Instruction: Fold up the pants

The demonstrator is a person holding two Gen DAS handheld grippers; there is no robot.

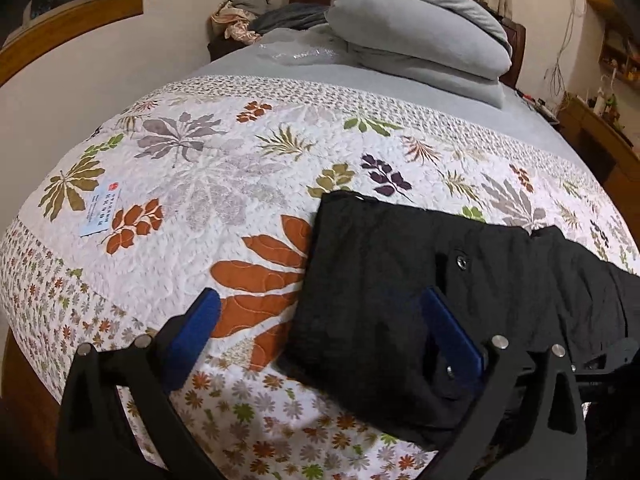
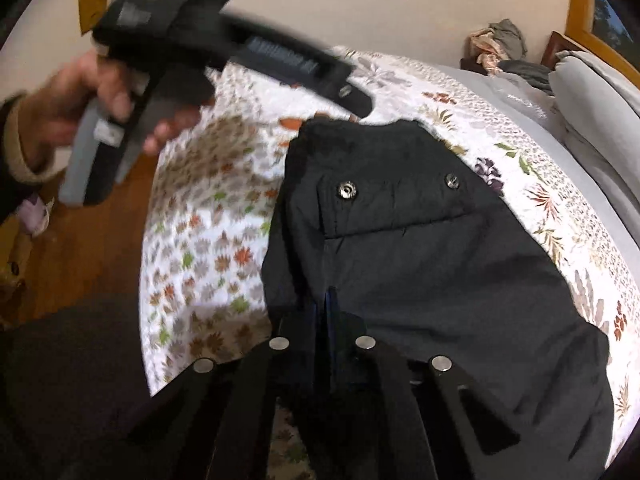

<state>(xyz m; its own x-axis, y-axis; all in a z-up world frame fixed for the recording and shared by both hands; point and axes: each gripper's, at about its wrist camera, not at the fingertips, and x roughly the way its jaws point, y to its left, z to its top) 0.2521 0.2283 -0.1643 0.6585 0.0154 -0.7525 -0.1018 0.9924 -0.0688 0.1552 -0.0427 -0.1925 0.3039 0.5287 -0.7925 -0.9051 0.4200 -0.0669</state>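
Observation:
Black pants [image 1: 400, 300] lie flat on a floral quilt [image 1: 200, 168] covering the bed, running off to the right. My left gripper [image 1: 320, 316] is wide open near the pants' left edge. One blue pad [image 1: 200, 320] hovers over the quilt and the other [image 1: 448, 328] over the black cloth, neither pressing on it. In the right wrist view the pants [image 2: 420, 240] show a pocket flap with two metal snaps. My right gripper [image 2: 327, 308] is shut, its blue pads pinching the cloth at the pants' near edge. A person's hand [image 2: 52, 120] holds the left gripper's handle, blurred.
Folded grey bedding [image 1: 420, 40] is stacked at the head of the bed, with a heap of clothes [image 1: 244, 12] beside it. A small blue card [image 1: 102, 210] lies on the quilt at the left. A wooden cabinet [image 1: 592, 132] stands at the right. Wood floor [image 2: 80, 260] borders the bed's near side.

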